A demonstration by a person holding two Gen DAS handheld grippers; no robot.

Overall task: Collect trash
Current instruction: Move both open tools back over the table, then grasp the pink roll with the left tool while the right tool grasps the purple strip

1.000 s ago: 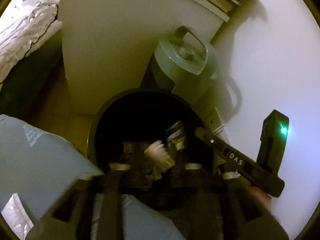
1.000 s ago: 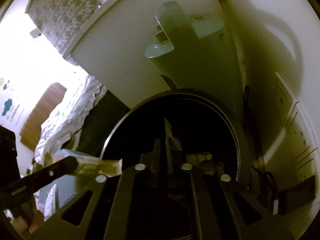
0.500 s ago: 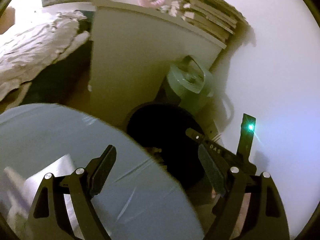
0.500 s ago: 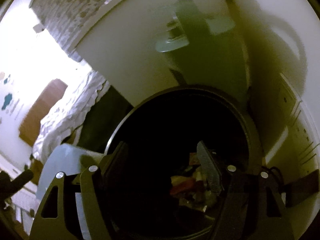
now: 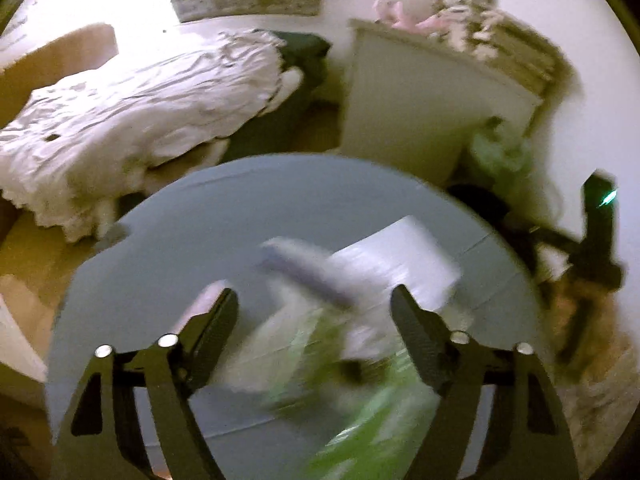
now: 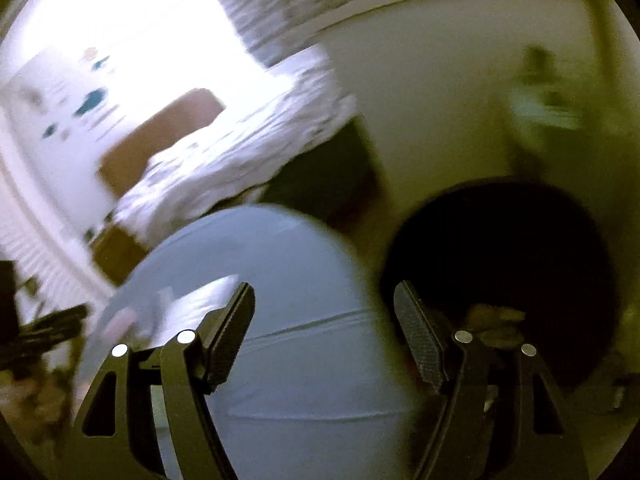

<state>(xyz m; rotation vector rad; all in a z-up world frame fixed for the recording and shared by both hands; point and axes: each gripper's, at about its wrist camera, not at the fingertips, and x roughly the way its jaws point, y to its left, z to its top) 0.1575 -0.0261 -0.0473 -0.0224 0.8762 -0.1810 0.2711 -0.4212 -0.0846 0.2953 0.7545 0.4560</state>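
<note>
The left gripper (image 5: 312, 312) is hanging with jaws apart, having just been closing slightly, nothing clamped, over blurred wrappers (image 5: 348, 364) lying on the round table (image 5: 248, 200). A hasty grab is risking scattering them. The right gripper (image 6: 324, 312) is gaping empty too; the black bin (image 6: 500, 248) is probably holding some scraps.

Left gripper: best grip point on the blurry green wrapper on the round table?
Probably the upper edge of the green wrapper, coming from above with the open left gripper. It seems to lie flat on the round table, partly under white papers. Motion blur hides its exact outline.
</note>
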